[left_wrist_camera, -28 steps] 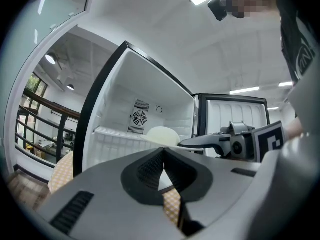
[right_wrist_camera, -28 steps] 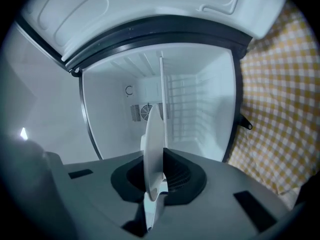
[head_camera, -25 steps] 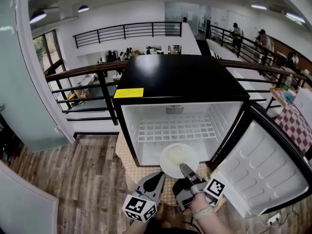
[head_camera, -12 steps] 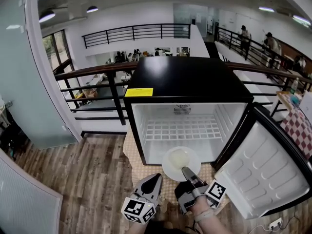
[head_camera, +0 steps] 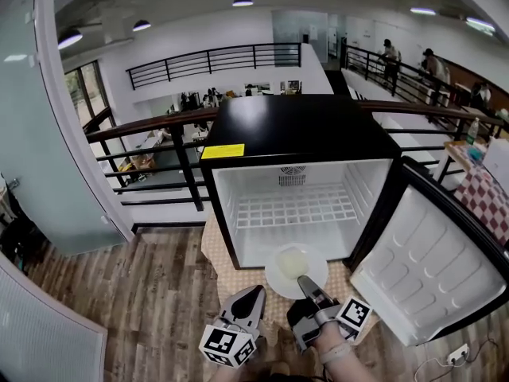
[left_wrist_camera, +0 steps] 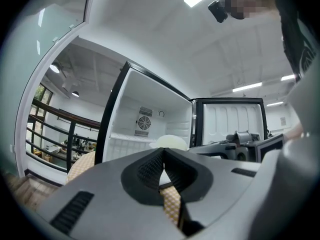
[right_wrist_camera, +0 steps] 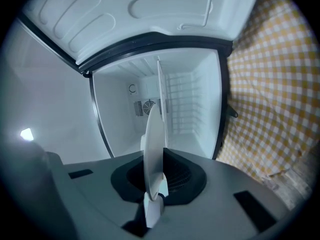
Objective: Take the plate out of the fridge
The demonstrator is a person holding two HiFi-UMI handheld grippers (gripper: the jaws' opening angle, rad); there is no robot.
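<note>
Head view: a small black fridge [head_camera: 294, 130] stands with its door [head_camera: 429, 269] swung wide to the right, on a yellow checked cloth [head_camera: 213, 249] laid over a wood floor [head_camera: 143, 293]. The white interior shows a wire shelf [head_camera: 290, 208] with nothing on it. The white plate [head_camera: 290, 265] is at the mouth of the fridge, low down; as seen from above, its far part overlaps the front edge of the fridge floor and its near part lies over the checked cloth. The right gripper [head_camera: 305, 279] pinches the plate by its near rim. The left gripper [head_camera: 256, 291] hangs just left of the plate, apart from it, with its jaws pressed together at the tips. A dark railing [head_camera: 151, 118] runs behind the fridge

Right gripper view: the right gripper [right_wrist_camera: 155, 179] is clamped on the plate [right_wrist_camera: 154, 144], which is seen edge-on as a thin white blade rising between the two jaws. Beyond it are the fridge interior [right_wrist_camera: 185, 104], the door [right_wrist_camera: 140, 14] above and the checked cloth [right_wrist_camera: 270, 94] at the right

Left gripper view: the left gripper [left_wrist_camera: 162, 156] holds nothing, its jaws meeting at the tips. Past them are the plate [left_wrist_camera: 172, 142], the open fridge [left_wrist_camera: 145, 119], the door [left_wrist_camera: 232, 119] and the right gripper [left_wrist_camera: 240, 143] beside the plate
</note>
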